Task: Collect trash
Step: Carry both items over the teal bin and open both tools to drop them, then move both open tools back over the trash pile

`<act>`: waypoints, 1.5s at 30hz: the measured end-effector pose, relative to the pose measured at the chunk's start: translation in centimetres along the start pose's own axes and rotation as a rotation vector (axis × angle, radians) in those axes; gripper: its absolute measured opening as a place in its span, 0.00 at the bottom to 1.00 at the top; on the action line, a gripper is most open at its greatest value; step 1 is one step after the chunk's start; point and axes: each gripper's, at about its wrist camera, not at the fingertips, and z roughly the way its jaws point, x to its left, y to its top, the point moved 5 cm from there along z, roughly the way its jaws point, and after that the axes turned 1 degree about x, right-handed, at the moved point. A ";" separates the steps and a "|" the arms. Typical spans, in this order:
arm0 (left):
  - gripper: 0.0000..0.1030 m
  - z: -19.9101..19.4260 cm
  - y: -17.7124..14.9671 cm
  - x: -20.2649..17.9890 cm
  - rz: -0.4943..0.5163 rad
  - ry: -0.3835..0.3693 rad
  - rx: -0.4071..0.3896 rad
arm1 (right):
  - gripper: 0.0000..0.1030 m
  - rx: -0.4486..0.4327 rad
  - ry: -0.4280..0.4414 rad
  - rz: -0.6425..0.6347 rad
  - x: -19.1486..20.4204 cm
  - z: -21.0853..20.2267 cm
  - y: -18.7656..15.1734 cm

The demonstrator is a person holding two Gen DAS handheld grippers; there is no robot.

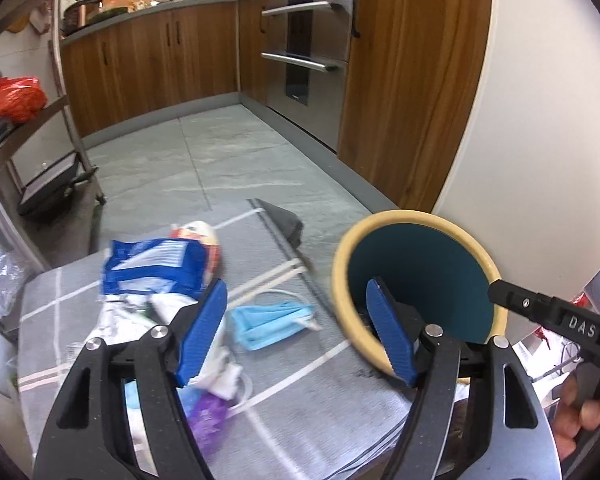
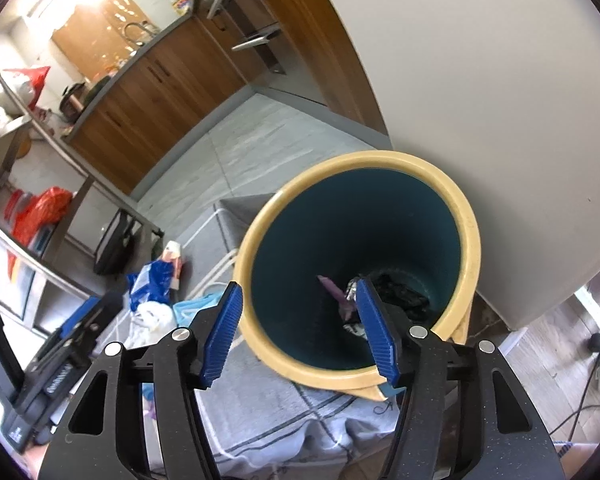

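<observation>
A yellow-rimmed bin (image 2: 464, 232) with a teal inside stands on a grey mat. My right gripper (image 2: 300, 332) hangs open over the bin's near rim, one finger outside and one above the mouth. Inside lie a purple wrapper (image 2: 334, 292) and dark scraps (image 2: 400, 296). My left gripper (image 1: 296, 332) is open above the mat, left of the bin (image 1: 342, 280), with nothing between its pads. Below it lie a light-blue face mask (image 1: 268, 320), a blue and white packet (image 1: 156, 264), crumpled white paper (image 1: 220, 372) and another purple wrapper (image 1: 208, 416).
The grey mat (image 1: 300, 420) has white stripes. A metal rack (image 1: 66, 104) with red bags stands at the left. Wooden cabinets (image 1: 152, 64) and an oven (image 1: 304, 60) line the far side. A white wall (image 2: 500, 100) rises behind the bin, with cables (image 2: 580, 400) at the right.
</observation>
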 end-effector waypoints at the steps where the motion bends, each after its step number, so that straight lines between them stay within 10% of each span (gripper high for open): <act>1: 0.70 -0.6 -0.2 0.9 -0.005 0.012 -0.001 | 0.60 0.001 0.002 -0.011 0.3 0.0 -0.1; 20: 0.70 -4.4 -5.7 13.3 -0.108 0.110 0.076 | 0.63 0.050 0.030 -0.177 5.0 0.7 -2.0; 45: 0.61 -4.0 -10.1 20.2 -0.351 0.069 0.105 | 0.54 0.243 0.109 -0.448 19.3 10.8 -8.4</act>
